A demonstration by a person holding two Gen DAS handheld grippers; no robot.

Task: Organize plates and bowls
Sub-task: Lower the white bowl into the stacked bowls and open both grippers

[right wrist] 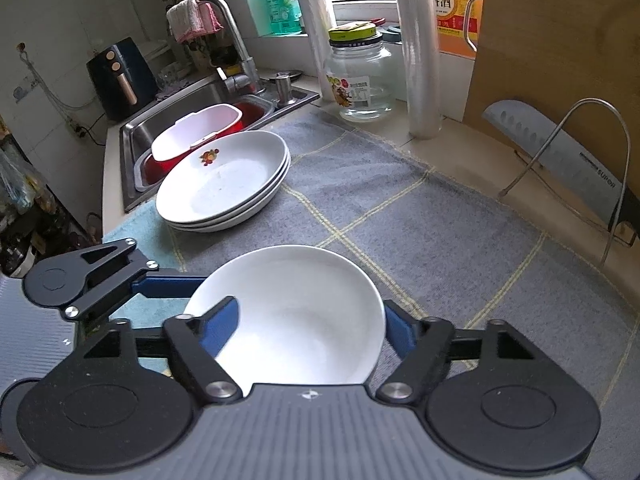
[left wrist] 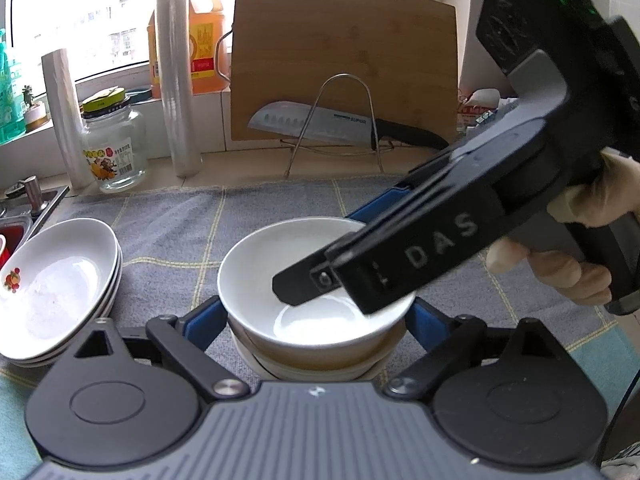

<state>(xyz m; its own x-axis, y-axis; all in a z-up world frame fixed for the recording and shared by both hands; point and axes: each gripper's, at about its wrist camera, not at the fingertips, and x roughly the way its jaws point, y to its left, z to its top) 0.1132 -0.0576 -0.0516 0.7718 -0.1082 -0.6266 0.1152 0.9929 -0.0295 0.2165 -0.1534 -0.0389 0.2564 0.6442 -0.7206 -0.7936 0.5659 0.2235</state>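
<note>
The right tool (right wrist: pixel 304 328) grips the rim of a white bowl (left wrist: pixel 316 280) — one finger inside, one outside. The left tool (left wrist: pixel 316 322) straddles the bowl stack, spread wide — plates (right wrist: pixel 224 180) stacked near the sink (right wrist: pixel 188 108).

This is a home kitchen. A stainless sink (right wrist: pixel 168 128) with a swivel faucet (right wrist: pixel 236 52) sits at the tabletop's left end. Along the back edge stand a bamboo cutting board (left wrist: pixel 344 60), a santoku knife (left wrist: pixel 312 122), a cooking-oil jug (left wrist: pixel 204 32), cling-film rolls (left wrist: pixel 174 76) and a glass jar (left wrist: pixel 114 148). An air fryer (right wrist: pixel 120 78) stands beyond the sink.
</note>
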